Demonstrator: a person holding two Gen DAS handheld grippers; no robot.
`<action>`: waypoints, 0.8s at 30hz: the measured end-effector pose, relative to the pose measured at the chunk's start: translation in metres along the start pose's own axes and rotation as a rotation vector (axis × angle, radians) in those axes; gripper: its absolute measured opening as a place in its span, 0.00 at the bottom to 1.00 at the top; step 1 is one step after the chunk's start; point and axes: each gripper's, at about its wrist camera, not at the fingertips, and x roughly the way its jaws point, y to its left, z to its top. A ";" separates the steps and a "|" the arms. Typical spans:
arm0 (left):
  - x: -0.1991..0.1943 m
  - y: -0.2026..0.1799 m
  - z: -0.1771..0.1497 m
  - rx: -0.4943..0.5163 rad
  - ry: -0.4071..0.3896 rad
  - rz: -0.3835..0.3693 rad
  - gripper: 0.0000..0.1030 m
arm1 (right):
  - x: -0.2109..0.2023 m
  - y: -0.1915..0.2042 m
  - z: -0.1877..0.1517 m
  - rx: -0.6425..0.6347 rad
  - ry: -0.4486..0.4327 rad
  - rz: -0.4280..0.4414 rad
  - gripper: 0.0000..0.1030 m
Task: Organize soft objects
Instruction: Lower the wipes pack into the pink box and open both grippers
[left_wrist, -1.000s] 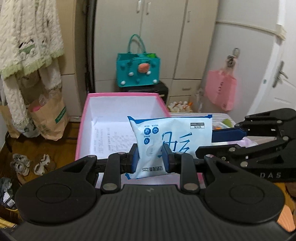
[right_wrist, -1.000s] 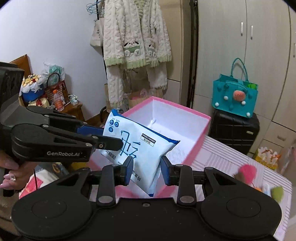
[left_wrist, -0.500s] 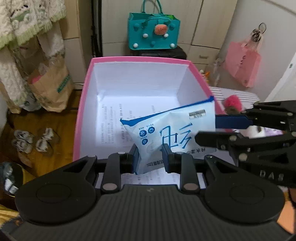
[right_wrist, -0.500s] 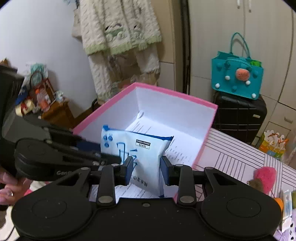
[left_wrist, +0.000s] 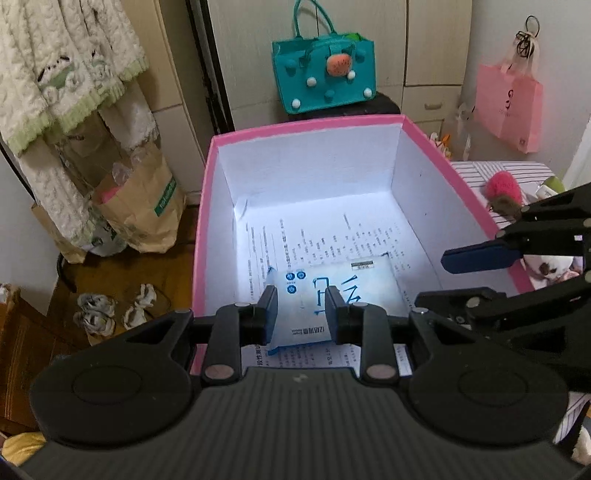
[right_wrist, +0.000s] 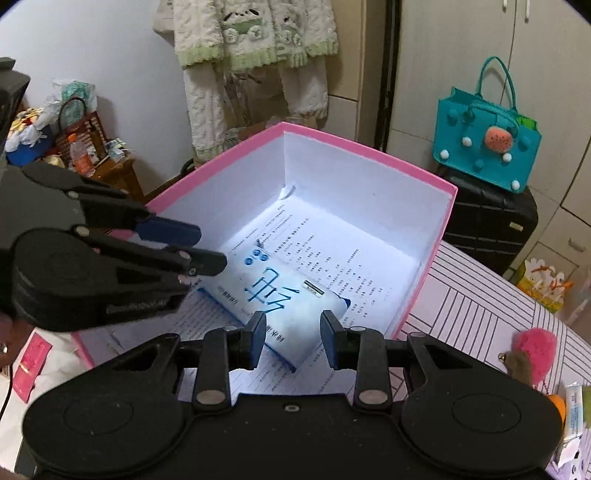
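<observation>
- White and blue, the soft plastic tissue pack (left_wrist: 334, 291) lies flat on the printed paper sheet (left_wrist: 317, 236) lining the pink-rimmed white cardboard box (left_wrist: 207, 221). My left gripper (left_wrist: 301, 314) has just been opening; its fingers flank the pack's near end, and I cannot tell whether they touch it.
- From the right wrist, my right gripper (right_wrist: 293, 334) straddles the pack's corner, jaws narrow; contact is unclear. A pink plush toy (right_wrist: 535, 350) sits on the striped tablecloth (right_wrist: 476, 325).

My count: 2 grippers, left (left_wrist: 301, 308) and right (right_wrist: 292, 338); 1 pink box (left_wrist: 436, 151); 1 wipes pack (left_wrist: 354, 284); 1 printed sheet (left_wrist: 332, 236); 1 teal bag (left_wrist: 325, 79); 1 pink bag (left_wrist: 508, 107); 1 pink plush (right_wrist: 535, 349); 1 suitcase (right_wrist: 487, 229).
</observation>
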 end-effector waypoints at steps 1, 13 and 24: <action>-0.004 0.000 -0.001 0.002 -0.011 0.001 0.28 | -0.005 0.000 -0.001 -0.001 -0.008 0.012 0.36; -0.053 -0.009 -0.005 0.063 -0.043 -0.014 0.40 | -0.065 0.005 -0.015 0.022 -0.073 0.105 0.37; -0.109 -0.025 -0.023 0.103 -0.071 -0.058 0.49 | -0.125 0.015 -0.041 0.006 -0.137 0.090 0.42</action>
